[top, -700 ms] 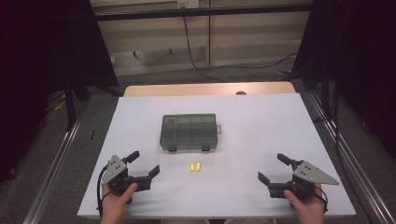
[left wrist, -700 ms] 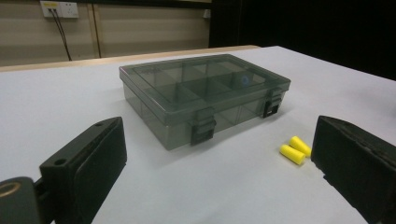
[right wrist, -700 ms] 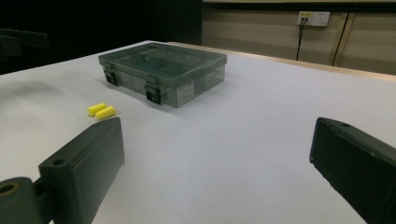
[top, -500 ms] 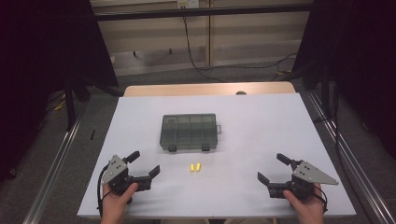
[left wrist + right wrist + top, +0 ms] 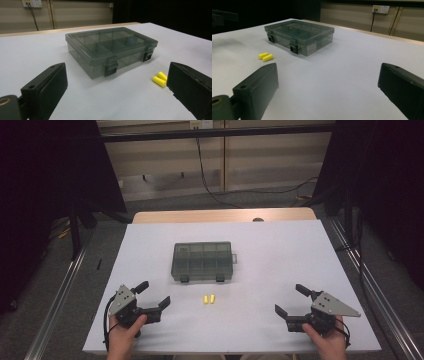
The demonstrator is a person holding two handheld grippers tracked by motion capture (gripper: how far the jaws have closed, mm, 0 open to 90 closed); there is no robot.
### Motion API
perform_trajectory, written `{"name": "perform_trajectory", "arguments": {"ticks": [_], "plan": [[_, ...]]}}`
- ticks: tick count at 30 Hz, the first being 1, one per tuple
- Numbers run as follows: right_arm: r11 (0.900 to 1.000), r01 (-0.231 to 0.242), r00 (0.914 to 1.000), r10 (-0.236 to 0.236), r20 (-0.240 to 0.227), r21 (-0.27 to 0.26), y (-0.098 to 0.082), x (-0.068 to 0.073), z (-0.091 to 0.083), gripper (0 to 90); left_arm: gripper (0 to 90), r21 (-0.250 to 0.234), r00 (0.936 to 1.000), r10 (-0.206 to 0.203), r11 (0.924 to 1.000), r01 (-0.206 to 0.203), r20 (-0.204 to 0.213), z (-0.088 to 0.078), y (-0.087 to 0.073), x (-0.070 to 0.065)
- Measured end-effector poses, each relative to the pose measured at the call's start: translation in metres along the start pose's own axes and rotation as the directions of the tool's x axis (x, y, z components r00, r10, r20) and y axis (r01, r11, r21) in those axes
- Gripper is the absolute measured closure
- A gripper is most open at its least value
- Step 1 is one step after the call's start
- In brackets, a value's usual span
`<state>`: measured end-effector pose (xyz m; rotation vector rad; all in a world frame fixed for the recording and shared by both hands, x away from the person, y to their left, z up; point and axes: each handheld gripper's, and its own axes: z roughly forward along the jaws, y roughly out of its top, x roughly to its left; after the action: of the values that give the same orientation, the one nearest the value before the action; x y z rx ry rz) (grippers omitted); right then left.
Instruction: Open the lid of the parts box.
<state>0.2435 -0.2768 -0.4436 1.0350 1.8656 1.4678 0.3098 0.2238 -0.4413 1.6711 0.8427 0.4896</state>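
Holding two hand-held grippers low over the white tabletop (image 5: pixel 280 250), you've got one in each hand. Your left hand-held gripper (image 5: pixel 153 294) sits at the near-left w/ jaws spread wide, nothing btwn them; your right hand-held gripper (image 5: pixel 291 300) sits at the near-right, also spread and empty. Count of items: one smoky-grey compartment box (image 5: pixel 202 262) mid-table, lid down, two black latches on its near side (dividers show thru the lid). Two yellow earplugs (image 5: pixel 209 298) lie side by side, touching, just in front of the box and apart from it, roughly btwn your two hand-held grippers. Left gripper view has the earplugs (image 5: pixel 159 78) beside its right-hand jaw.
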Motion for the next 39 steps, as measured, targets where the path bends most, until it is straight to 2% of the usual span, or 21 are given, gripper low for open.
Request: {"name": "perform_trajectory", "arguments": {"ticks": [4,7,12,14,18,22,27,32,37,39], "plan": [[1.000,0.006,1.0000,-0.006,0.004,0.008,0.003,0.000,0.004,2.6,3.5,0.008,1.0000,0.006,1.0000,-0.006,-0.006,0.001,0.001,0.000],[1.000,-0.005,1.0000,0.005,-0.002,0.021,0.006,0.000,0.008,2.5,3.5,0.011,0.9999,-0.003,0.9999,0.003,-0.011,0.002,0.001,0.001],[0.999,0.007,1.0000,-0.006,-0.007,0.045,0.008,0.001,0.011,2.6,3.0,0.021,0.9998,-0.017,0.9996,0.018,-0.007,0.004,0.002,0.002],[0.999,0.005,1.0000,-0.004,-0.006,0.047,0.008,0.001,0.012,2.6,2.9,0.026,1.0000,-0.007,0.9996,0.007,-0.004,0.004,0.003,0.002],[0.999,0.010,0.9999,-0.010,-0.008,0.054,0.010,0.002,0.014,2.4,2.8,0.028,1.0000,-0.005,0.9996,0.005,-0.003,0.006,0.004,0.002],[0.999,0.013,0.9997,-0.011,-0.022,0.053,0.014,0.004,0.019,2.3,2.7,0.039,0.9997,-0.017,0.9991,0.018,-0.018,0.009,0.005,0.003],[0.998,0.017,0.9996,-0.016,-0.024,0.061,0.016,0.004,0.026,2.1,2.7,0.044,0.9998,-0.008,0.9990,0.009,-0.019,0.009,0.006,0.005],[0.997,0.016,0.9995,-0.014,-0.028,0.071,0.019,0.003,0.030,2.2,2.7,0.057,0.9991,-0.028,0.9979,0.030,-0.032,0.012,0.007,0.007],[0.998,0.008,0.9996,-0.006,-0.027,0.069,0.021,0.002,0.033,2.2,2.9,0.081,0.9993,-0.004,0.9967,0.007,-0.037,0.015,0.008,0.006],[0.997,-0.004,0.9995,0.006,-0.032,0.073,0.022,0.002,0.035,2.1,3.0,0.081,0.9990,-0.007,0.9967,0.010,-0.044,0.016,0.009,0.005]]}}
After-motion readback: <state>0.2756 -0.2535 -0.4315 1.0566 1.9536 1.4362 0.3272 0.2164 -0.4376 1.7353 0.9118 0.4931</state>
